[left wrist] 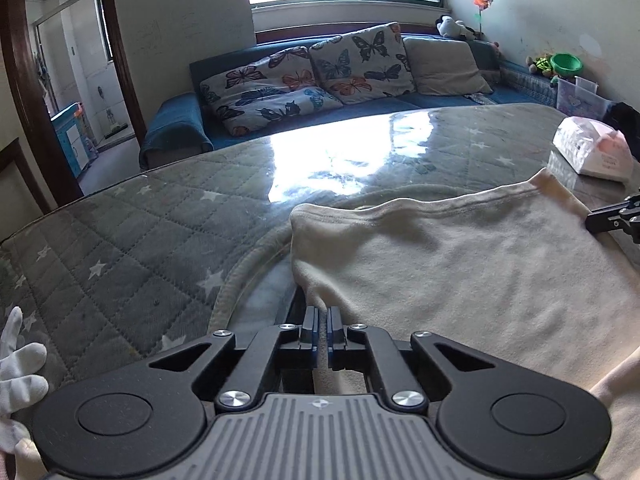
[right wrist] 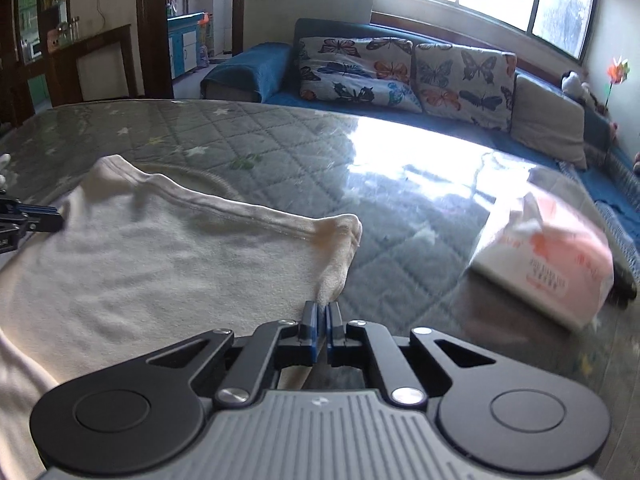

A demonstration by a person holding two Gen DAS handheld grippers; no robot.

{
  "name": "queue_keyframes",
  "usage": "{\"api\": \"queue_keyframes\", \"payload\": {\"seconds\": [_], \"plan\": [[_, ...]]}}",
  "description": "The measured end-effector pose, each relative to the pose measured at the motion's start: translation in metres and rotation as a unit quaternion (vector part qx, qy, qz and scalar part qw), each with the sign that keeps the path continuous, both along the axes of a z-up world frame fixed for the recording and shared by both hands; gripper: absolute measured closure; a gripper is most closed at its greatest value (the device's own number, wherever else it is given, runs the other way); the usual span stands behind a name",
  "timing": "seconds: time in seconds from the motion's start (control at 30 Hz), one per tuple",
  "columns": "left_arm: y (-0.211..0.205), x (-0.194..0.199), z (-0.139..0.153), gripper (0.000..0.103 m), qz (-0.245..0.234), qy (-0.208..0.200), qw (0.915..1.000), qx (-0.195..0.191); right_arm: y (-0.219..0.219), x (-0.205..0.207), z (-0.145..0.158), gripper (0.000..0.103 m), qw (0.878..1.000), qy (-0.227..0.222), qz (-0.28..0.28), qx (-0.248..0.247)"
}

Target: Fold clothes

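Observation:
A cream fleece garment [left wrist: 460,264] lies spread on the glass-topped table, its hem running across the far side. My left gripper [left wrist: 322,316] is shut on the garment's left edge near the hem corner. My right gripper [right wrist: 322,312] is shut on the garment [right wrist: 160,264] at its right edge, below the right hem corner. Each gripper shows in the other's view: the right one [left wrist: 596,220] at the far right, the left one [right wrist: 52,220] at the far left. The cloth between them hangs slightly raised and stretched.
A tissue pack [right wrist: 548,264] lies on the table [right wrist: 400,216] to the right of the garment, also seen in the left wrist view [left wrist: 592,152]. A blue sofa [left wrist: 360,80] with butterfly cushions stands beyond the table. A gloved hand [left wrist: 20,364] is at the left.

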State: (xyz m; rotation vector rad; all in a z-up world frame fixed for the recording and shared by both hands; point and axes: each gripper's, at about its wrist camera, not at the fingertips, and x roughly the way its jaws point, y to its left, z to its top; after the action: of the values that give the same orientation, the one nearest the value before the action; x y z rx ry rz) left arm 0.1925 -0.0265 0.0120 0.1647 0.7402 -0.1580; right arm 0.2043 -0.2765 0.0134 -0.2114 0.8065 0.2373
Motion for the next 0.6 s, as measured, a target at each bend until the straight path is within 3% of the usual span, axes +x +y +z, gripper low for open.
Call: {"api": "queue_keyframes", "payload": {"seconds": [0.17,0.23,0.6], "plan": [[0.001,0.003,0.0,0.095,0.012,0.002,0.9999,-0.007,0.005,0.015,-0.001,0.098,1.0,0.0,0.003,-0.015],[0.003,-0.002,0.002,0.093,0.014,0.004,0.9998,-0.01,0.005,0.011,0.003,0.093,1.0,-0.006,0.002,-0.019],[-0.007,-0.083,0.027,0.092,-0.035,-0.01,0.9973,-0.064,0.005,-0.084,0.02,0.091,0.994,0.02,0.101,0.037]]}}
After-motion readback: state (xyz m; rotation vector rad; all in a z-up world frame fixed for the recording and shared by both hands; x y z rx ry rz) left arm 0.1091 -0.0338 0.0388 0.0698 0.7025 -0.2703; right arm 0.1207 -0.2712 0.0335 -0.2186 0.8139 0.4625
